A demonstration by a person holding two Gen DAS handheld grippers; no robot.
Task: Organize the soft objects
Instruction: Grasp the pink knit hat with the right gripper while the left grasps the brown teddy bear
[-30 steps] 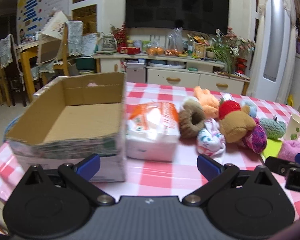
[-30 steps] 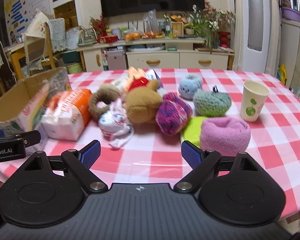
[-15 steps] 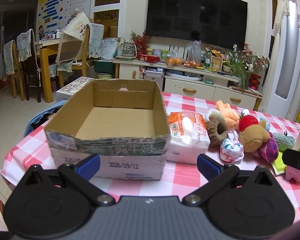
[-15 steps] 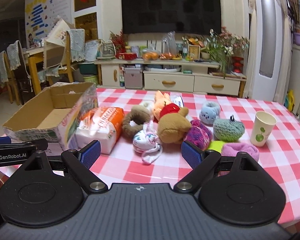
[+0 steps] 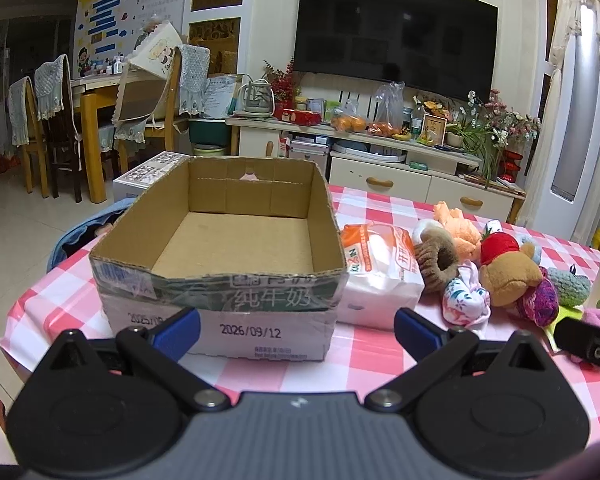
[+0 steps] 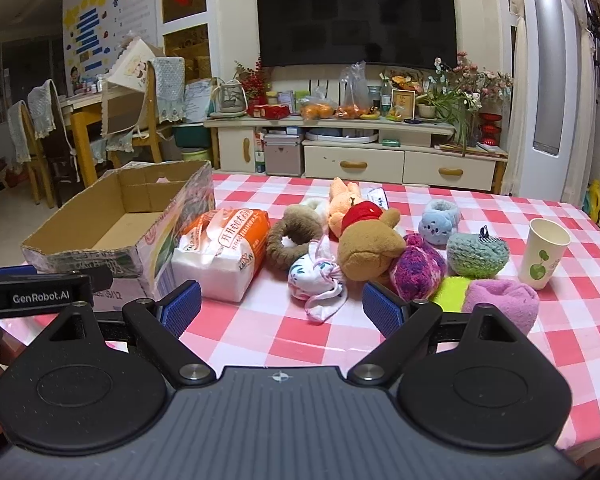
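Both tools, left tool (image 5: 296, 326) and right tool (image 6: 281, 307), gape wide, empty, above the desk (image 6: 580, 320); cardboard box (image 5: 220, 248) opens upward.

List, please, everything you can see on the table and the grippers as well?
Cardboard box: 1, brown, empty, table's left end.
Tissue pack: 1, orange and white, beside the box.
Ring toy: 1, brown, right of the pack.
Cloth bundle: 1, white floral, front of pile.
Plush bear: 1, tan, red shirt, centre.
Plush toy: 1, peach, behind the bear.
Knitted pieces: purple, teal, light blue, pink.
Paper cup: 1, white, upright, far right.
Table: 1, red-white checked cloth.
Left gripper: open.
Right gripper: open.
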